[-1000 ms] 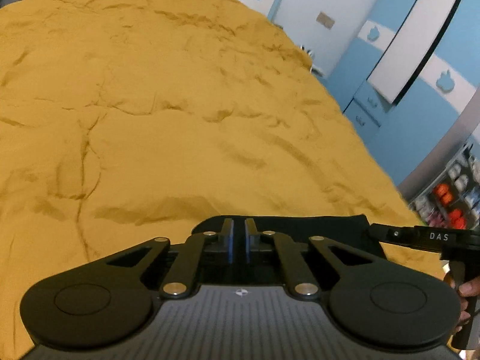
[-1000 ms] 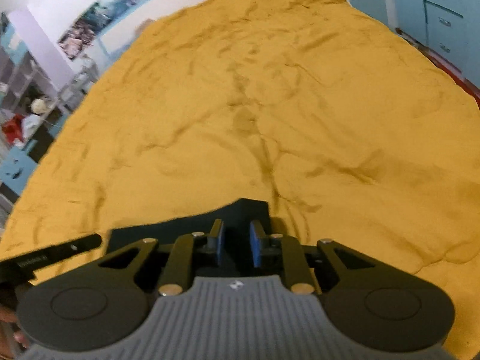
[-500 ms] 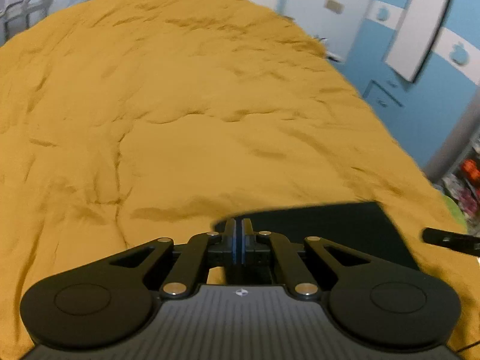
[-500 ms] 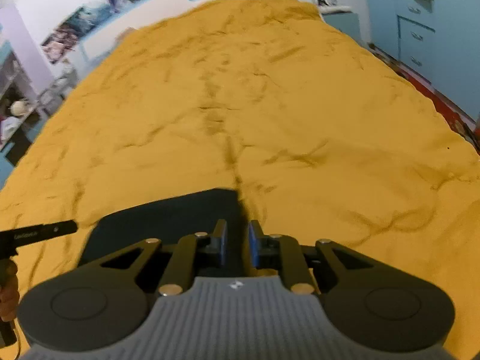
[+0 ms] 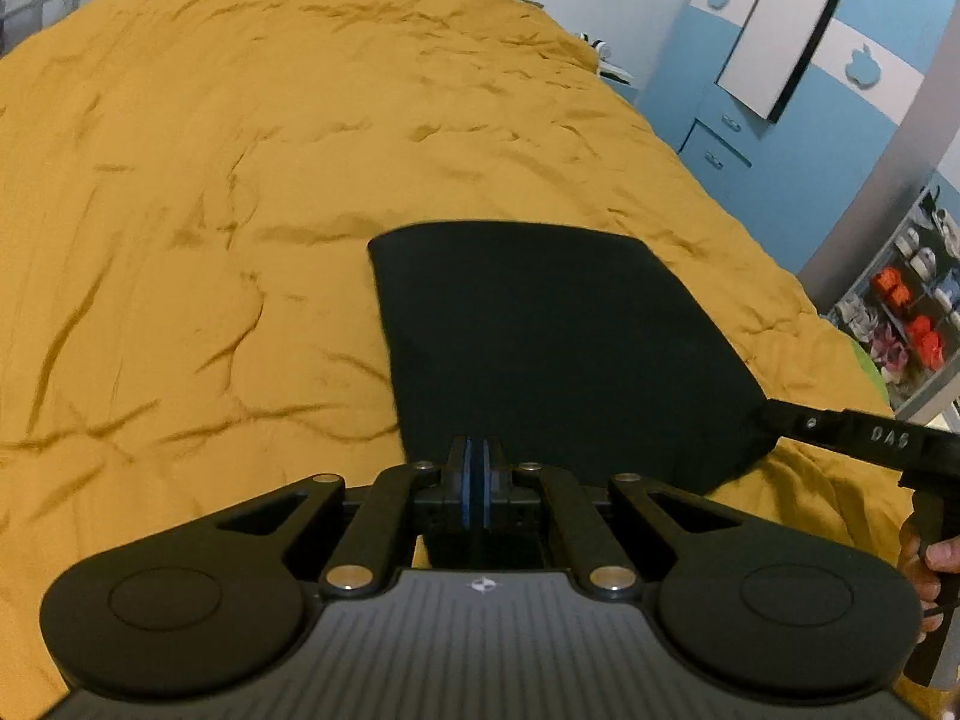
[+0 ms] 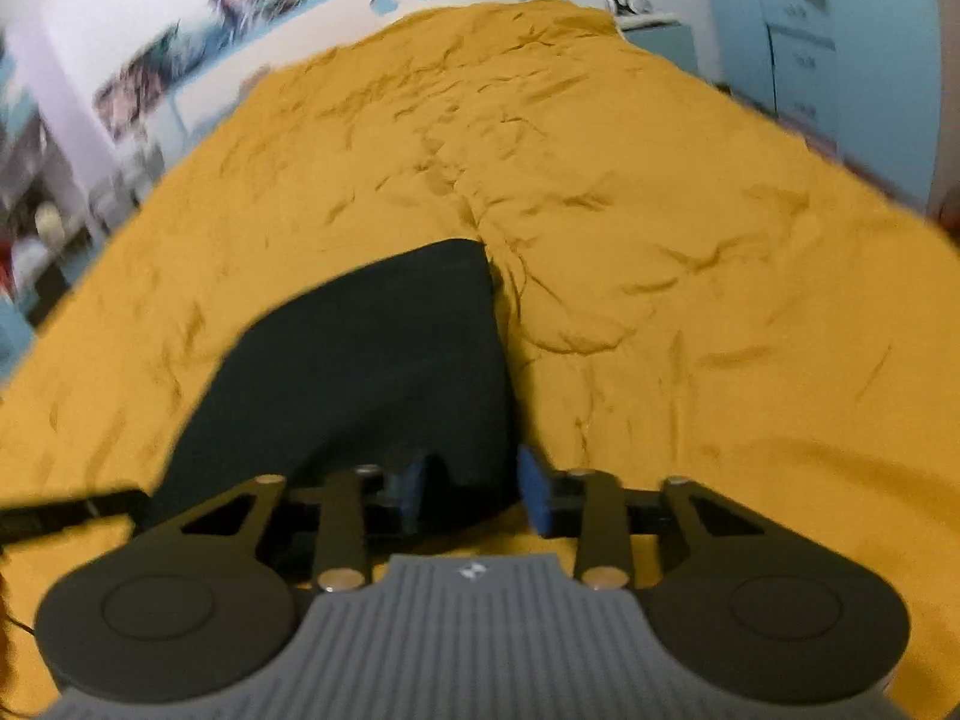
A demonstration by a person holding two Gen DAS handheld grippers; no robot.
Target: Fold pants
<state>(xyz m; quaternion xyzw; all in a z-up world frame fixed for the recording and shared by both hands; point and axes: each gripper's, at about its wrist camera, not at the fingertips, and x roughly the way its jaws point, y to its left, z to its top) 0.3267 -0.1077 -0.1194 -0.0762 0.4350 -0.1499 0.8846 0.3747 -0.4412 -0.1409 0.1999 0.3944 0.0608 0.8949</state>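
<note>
The black pants (image 5: 552, 348) lie folded in a flat rectangle on the yellow bedspread (image 5: 210, 180). My left gripper (image 5: 478, 468) is shut at the pants' near left edge; I cannot see cloth between its pads. In the right wrist view the pants (image 6: 372, 372) spread ahead and to the left. My right gripper (image 6: 474, 489) is open, its blue pads apart around the pants' near right corner. The right gripper's finger (image 5: 840, 432) shows at the pants' right corner in the left wrist view.
The bedspread (image 6: 660, 240) is wrinkled all around the pants. Blue cabinets (image 5: 780, 138) and a shelf of shoes (image 5: 906, 300) stand past the bed's right side. Posters (image 6: 198, 66) hang on the far wall.
Both grippers drew back toward me, so much more of the pants shows ahead. My right gripper's pads have opened wider. The left stays closed.
</note>
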